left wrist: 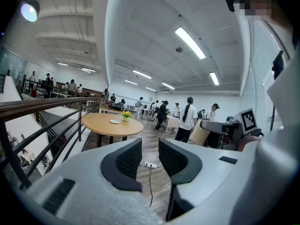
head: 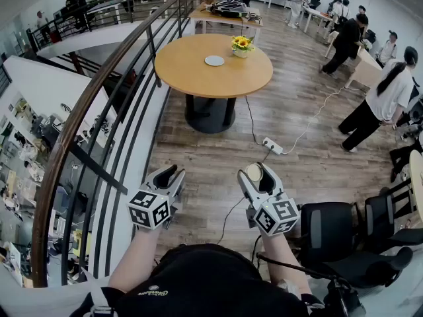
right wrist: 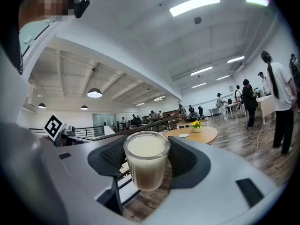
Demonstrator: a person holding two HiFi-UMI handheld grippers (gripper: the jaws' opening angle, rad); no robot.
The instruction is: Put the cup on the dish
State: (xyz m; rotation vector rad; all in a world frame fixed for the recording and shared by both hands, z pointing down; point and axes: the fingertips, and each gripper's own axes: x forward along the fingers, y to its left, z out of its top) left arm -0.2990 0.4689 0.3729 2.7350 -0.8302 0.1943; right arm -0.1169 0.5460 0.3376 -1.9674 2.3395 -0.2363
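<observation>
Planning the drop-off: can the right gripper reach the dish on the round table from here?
Probably not yet. The right gripper, shut on the cup, is close to the person, while the dish lies on the round table far ahead. The floor between looks passable, so stepping closer should do.

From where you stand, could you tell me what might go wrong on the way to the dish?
The cup, clamped in the right gripper, is filled almost to its rim; a jolt may spill it.
A power strip and its cable lie on the floor before the table: a trip hazard.
The flower pot stands close beside the dish and could be knocked.
</observation>
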